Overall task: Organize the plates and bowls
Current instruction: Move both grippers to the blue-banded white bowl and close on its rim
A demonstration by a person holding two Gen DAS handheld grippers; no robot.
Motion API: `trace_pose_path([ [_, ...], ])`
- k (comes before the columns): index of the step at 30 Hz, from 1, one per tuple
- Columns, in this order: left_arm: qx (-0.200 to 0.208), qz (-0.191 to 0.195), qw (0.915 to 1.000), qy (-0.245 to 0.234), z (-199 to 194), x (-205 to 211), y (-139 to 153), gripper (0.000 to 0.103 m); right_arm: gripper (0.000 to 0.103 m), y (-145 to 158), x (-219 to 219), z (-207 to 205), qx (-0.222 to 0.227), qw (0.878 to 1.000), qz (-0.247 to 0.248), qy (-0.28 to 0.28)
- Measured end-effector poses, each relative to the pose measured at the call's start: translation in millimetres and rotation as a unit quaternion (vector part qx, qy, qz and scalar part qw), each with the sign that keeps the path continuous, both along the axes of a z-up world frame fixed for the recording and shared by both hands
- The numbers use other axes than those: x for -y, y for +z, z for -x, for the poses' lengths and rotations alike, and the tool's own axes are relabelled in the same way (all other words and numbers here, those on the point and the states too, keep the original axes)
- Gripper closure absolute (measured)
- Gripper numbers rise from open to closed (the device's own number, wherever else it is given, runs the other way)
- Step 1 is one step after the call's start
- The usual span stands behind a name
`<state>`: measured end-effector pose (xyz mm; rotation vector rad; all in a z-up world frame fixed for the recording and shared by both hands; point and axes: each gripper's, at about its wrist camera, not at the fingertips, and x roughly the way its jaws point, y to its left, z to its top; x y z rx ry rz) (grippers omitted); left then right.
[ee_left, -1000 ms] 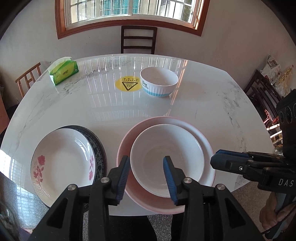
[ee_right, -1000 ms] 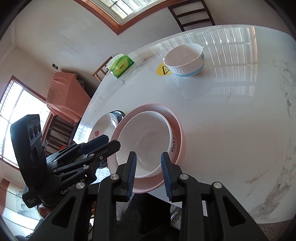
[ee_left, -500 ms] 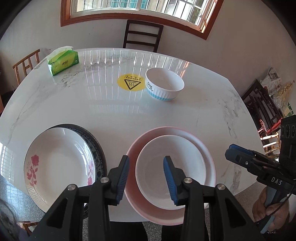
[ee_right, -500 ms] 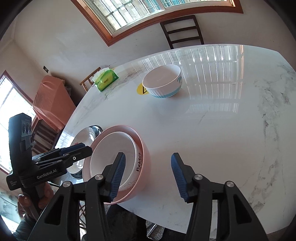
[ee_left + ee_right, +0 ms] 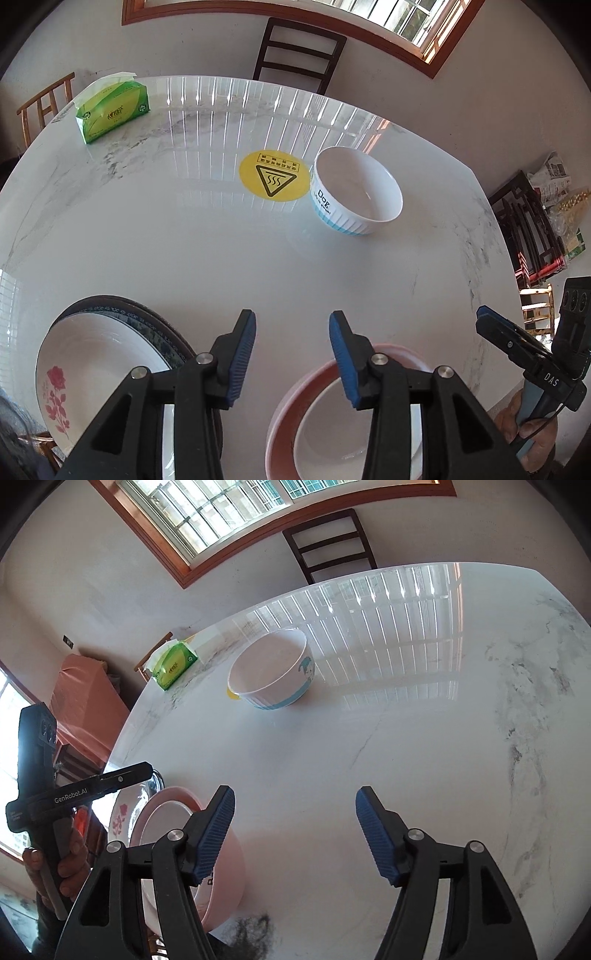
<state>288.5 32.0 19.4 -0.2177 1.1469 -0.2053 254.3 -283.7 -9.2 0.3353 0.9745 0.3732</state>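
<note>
Each claw was matte black, its two angular arms hinged on silver screws. The left claw (image 5: pixel 291 354) and the right claw (image 5: pixel 295 834) both carried ribbed blue pads (image 5: pixel 242 354) on the inner faces of the fingers. Seen from the side, the left claw's body read "GenRobot.AI" in white, the right claw's read "DAS". Each had a grey handle, with a thin black cable by the right one.
</note>
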Motion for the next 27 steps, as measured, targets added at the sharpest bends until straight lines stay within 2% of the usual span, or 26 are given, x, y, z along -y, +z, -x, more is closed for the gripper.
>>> trace_pose_path([
  [5,-0.014,0.003,0.9997,-0.017,-33,9,-8,0.060,0.025,3,-1,-35,-0.009,1.000,0.000,0.000],
  [9,-0.016,-0.007,0.9995,-0.028,-61,20,-10,0.060,0.025,5,-9,-66,-0.019,1.000,0.006,0.008],
  [14,-0.015,-0.002,0.9993,-0.033,-95,30,-12,0.060,0.025,1,-19,-102,-0.039,0.999,0.003,0.010],
  [19,-0.026,-0.002,0.9993,-0.029,-123,42,-21,0.060,0.035,-4,-28,-129,-0.054,0.998,0.004,0.013],
  [27,-0.040,0.005,0.9989,-0.026,-143,49,-35,0.060,0.037,-3,-44,-149,-0.058,0.998,0.030,0.022],
])
